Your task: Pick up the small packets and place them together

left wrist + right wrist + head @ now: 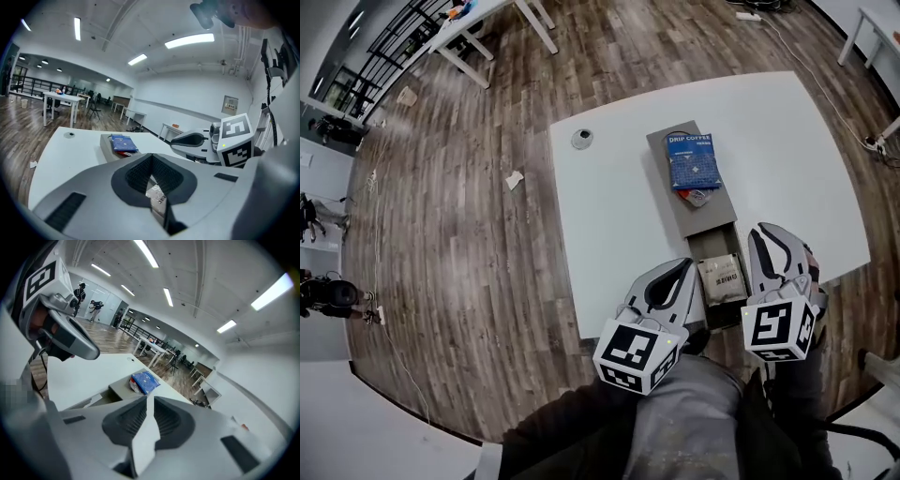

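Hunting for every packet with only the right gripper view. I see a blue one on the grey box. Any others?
Observer: Yes. The head view shows a pale printed packet lying in the grey box, in its open compartment.
Operator: Is the left tool holding anything?
Observer: No. The left gripper view shows the left tool with jaws tip to tip, empty.
Operator: Where are the tools relative to that packet?
Observer: In the head view it lies between them, the right tool on its right.
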A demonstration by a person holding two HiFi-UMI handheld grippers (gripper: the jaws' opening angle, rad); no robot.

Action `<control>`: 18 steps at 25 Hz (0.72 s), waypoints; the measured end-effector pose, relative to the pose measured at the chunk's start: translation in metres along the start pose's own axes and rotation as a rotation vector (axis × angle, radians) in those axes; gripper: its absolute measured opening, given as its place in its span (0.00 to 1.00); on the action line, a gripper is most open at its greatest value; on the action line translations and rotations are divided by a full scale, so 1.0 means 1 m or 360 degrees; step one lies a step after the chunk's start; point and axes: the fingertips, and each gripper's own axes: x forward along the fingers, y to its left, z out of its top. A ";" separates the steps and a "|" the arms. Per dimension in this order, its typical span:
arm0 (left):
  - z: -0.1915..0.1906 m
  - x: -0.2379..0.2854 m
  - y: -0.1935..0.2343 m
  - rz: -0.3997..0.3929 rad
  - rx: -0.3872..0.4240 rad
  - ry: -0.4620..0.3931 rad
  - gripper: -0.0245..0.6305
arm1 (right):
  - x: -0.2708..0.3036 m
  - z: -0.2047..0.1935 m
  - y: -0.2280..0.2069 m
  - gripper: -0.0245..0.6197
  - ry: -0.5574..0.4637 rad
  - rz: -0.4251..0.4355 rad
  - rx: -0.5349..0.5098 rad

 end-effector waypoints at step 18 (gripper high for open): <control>-0.017 -0.011 -0.015 -0.0057 -0.0026 0.0057 0.04 | -0.013 -0.068 0.141 0.45 0.0366 0.0781 0.0036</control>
